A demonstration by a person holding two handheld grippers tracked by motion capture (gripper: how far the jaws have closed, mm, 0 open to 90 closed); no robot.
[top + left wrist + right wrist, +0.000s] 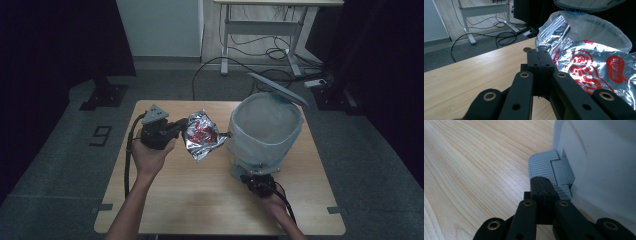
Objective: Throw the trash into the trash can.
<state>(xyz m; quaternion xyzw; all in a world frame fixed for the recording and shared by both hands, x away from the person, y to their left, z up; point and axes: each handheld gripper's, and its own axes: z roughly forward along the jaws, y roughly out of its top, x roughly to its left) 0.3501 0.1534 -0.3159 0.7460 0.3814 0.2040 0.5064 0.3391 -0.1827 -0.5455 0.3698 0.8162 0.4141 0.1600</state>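
A crumpled foil snack wrapper (pixel 201 136) is held above the wooden table (pixel 200 200) by the left gripper (pixel 176 127), just beside the rim of a white pedal bin (pixel 265 131) lined with a pale plastic bag, the lid (pixel 278 88) of which is raised. In the left gripper view the jaws are seen fully closed, a thin edge of the wrapper (pixel 589 67) being pinched between them while the rest of the silver and red sheet fans out to the right, toward the bin opening. The wrapper is judged to be very light, thin and limp, with a slick metallised surface; it is likely to crackle, fold and slide under a weak hold, so a firm pinch on a doubled or creased edge, as taken here, is judged the most secure. Little risk of damage is expected. The right gripper (pixel 252 179) is placed low at the near foot of the bin; in the right gripper view its jaws are seen shut on nothing, their tips resting on the ribbed grey pedal (pixel 544 167), which appears to be pressed down.
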